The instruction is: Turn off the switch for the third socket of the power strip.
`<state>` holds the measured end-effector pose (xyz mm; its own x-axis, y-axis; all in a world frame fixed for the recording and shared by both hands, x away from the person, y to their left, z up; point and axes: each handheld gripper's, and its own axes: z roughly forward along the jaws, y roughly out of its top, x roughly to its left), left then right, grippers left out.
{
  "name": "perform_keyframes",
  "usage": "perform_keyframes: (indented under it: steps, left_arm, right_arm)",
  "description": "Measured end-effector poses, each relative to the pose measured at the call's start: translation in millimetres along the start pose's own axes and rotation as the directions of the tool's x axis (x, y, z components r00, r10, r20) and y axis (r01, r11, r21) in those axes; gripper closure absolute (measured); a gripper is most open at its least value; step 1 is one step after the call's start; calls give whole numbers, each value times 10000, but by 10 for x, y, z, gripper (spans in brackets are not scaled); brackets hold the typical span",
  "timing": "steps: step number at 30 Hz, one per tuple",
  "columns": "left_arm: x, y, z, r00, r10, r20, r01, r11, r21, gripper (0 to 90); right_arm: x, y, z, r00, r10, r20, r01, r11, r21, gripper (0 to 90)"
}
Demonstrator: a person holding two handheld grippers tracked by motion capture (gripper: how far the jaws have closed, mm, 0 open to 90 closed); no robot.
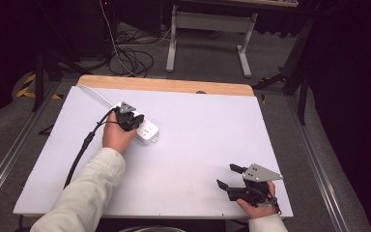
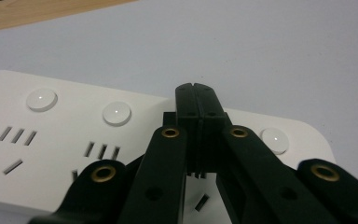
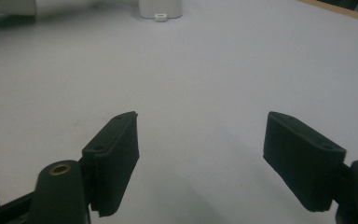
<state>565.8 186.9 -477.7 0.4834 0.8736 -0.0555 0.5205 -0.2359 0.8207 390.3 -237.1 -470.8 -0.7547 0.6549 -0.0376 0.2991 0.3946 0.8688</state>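
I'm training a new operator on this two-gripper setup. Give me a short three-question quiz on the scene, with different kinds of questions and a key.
1. True or false: the left gripper has its fingers closed together over the white power strip.
2. Multiple choice: the right gripper is A) clamped on a cable, B) open over the bare white tabletop, C) pressing a button on the strip.
3. Fill in: the round buttons on the power strip are coloured ____.

Key: 1 true; 2 B; 3 white.
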Motion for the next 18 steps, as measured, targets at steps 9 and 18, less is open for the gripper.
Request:
perform_keyframes:
  steps: [9,18]
  left_arm:
    - [6,33,-119,9982,581,-114,-583,9982,-160,900]
    - [-122,164,-401,9967,454,673,-418,9976,-546,900]
  right_arm:
    - [-8,-6,-3,10000,43,-13,-43,10000,-34,269]
    - [-10,-4,5,9999,88,48,-88,10000,19,269]
